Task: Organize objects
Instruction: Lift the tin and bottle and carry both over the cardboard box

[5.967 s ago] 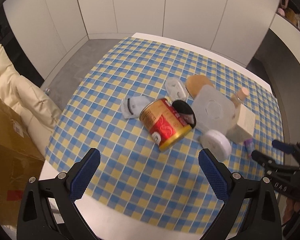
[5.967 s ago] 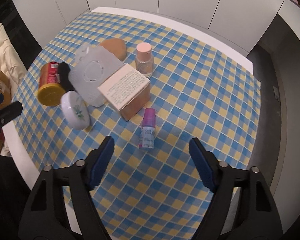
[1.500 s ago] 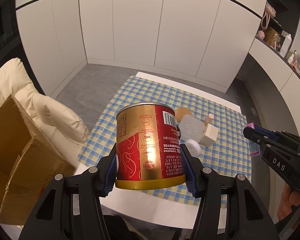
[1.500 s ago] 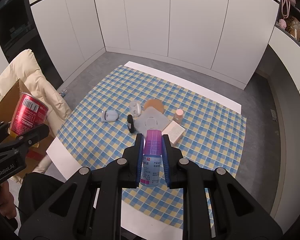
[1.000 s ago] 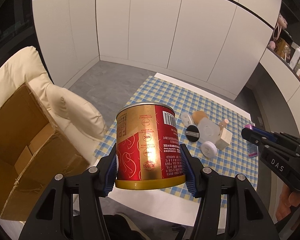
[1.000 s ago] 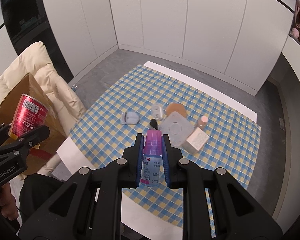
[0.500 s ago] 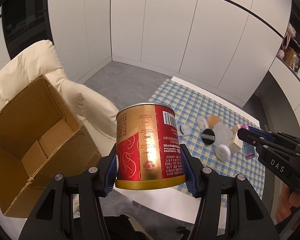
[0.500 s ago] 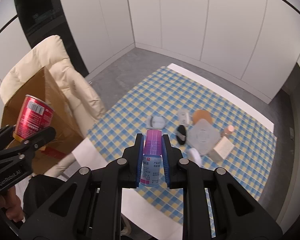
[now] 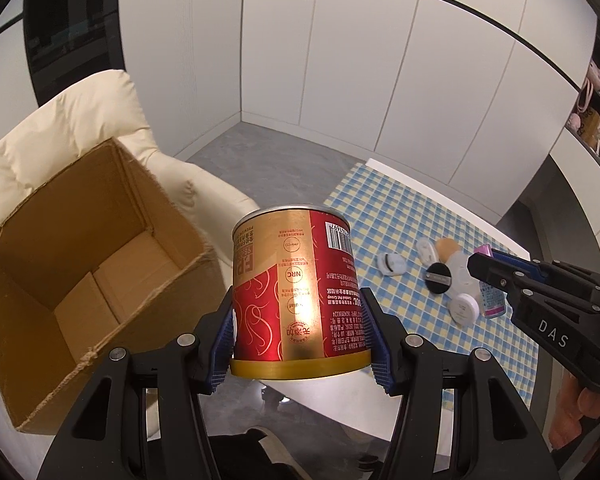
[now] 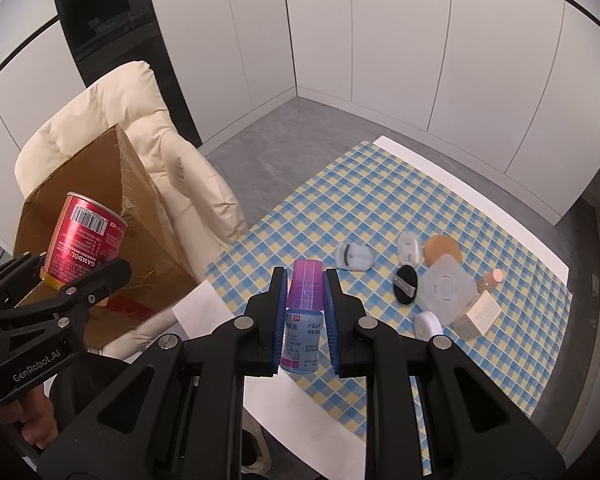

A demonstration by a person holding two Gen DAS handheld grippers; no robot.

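Red-gold "GAMBOL" can (image 9: 300, 296) gripped in left jaws; "5ml" purple-capped bottle (image 10: 303, 316) gripped in right jaws.

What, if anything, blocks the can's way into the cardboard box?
Nothing visible does. The red and gold can, clamped in the left gripper, hangs beside the open cardboard box, whose flaps stand up and whose inside looks bare.

A red-and-gold metal can (image 9: 300, 292) bears swirls and a barcode. The small plastic bottle (image 10: 303, 320) is pale blue, purple-capped. The table (image 10: 512, 216) is white under a blue-yellow-white check (cardboard box (image 9: 80, 264) plain brown).
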